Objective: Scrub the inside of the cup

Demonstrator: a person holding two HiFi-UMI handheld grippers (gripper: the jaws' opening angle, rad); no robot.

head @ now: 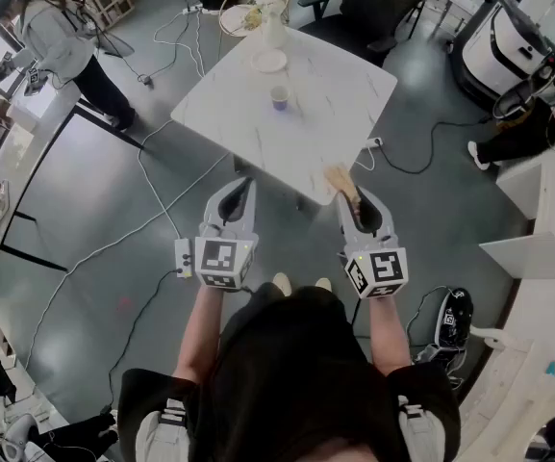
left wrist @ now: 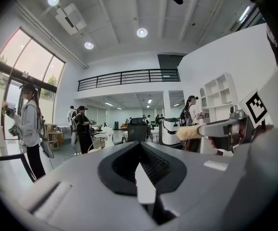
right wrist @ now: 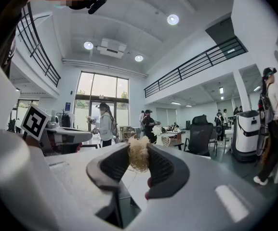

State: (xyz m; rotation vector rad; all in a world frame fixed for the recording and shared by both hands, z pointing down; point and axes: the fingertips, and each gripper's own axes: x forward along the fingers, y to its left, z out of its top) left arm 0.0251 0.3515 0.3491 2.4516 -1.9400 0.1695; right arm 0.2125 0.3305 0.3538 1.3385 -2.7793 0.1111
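We see the left gripper (head: 242,187) shut, empty. The right gripper (head: 351,203) clamps a tan brush (head: 339,178), its handle hidden in the jaws. The cup (head: 280,97) stands on the table (head: 335,94), well apart; we cannot see inside.

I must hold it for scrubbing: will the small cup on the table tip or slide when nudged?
The cup looks small, so probably light and easy to tip. The table looks smooth, so it may slide when pushed.
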